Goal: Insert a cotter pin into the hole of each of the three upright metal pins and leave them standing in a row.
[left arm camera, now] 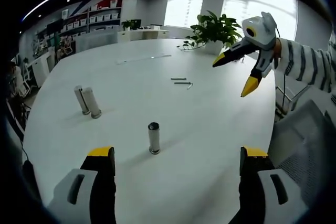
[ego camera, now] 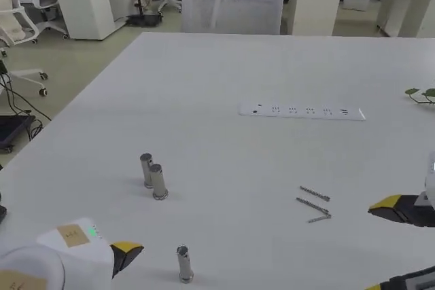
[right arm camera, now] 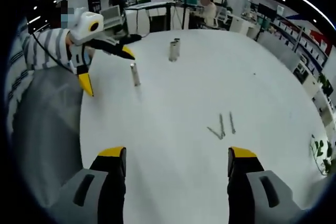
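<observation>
Hovering with jaws spread and empty, yellow-tipped left gripper [left arm camera: 177, 153] and right gripper [right arm camera: 176, 153] flank three upright silvery metal pins [ego camera: 158, 181] and three grey cotter pins [ego camera: 314, 205] lying on the white table [ego camera: 238, 161]; a careless nudge could topple one.

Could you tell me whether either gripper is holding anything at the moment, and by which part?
Nothing is held: the left gripper and the right gripper both have jaws apart and empty; the cotter pins lie loose on the table.
</observation>
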`<control>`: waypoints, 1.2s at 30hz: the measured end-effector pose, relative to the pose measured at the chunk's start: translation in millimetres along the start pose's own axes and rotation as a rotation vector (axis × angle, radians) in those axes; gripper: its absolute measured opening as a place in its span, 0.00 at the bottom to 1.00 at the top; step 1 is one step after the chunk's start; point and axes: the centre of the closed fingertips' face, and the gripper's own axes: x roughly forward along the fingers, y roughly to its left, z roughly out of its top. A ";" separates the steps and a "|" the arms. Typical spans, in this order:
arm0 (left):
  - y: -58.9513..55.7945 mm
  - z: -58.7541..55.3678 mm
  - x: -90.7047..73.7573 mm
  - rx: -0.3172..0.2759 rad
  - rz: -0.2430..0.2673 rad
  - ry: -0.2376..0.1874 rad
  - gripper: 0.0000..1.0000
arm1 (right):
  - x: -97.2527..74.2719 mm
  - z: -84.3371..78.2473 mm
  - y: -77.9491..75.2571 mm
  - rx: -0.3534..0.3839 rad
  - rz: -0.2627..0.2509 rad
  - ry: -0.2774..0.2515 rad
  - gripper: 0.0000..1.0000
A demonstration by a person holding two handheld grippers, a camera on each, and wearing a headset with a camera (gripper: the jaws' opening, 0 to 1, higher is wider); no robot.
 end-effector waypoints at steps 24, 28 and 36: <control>4.4 -4.9 -4.9 -0.011 0.026 0.006 0.98 | 36.1 0.3 -22.4 -0.261 0.186 0.130 0.59; 4.7 -4.3 -5.4 -0.009 0.029 0.000 0.98 | 42.3 -6.4 -24.5 -0.281 0.210 0.161 0.54; 3.2 -3.4 -7.0 -0.016 0.020 -0.004 0.96 | 54.7 -8.6 -31.0 -0.301 0.249 0.196 0.49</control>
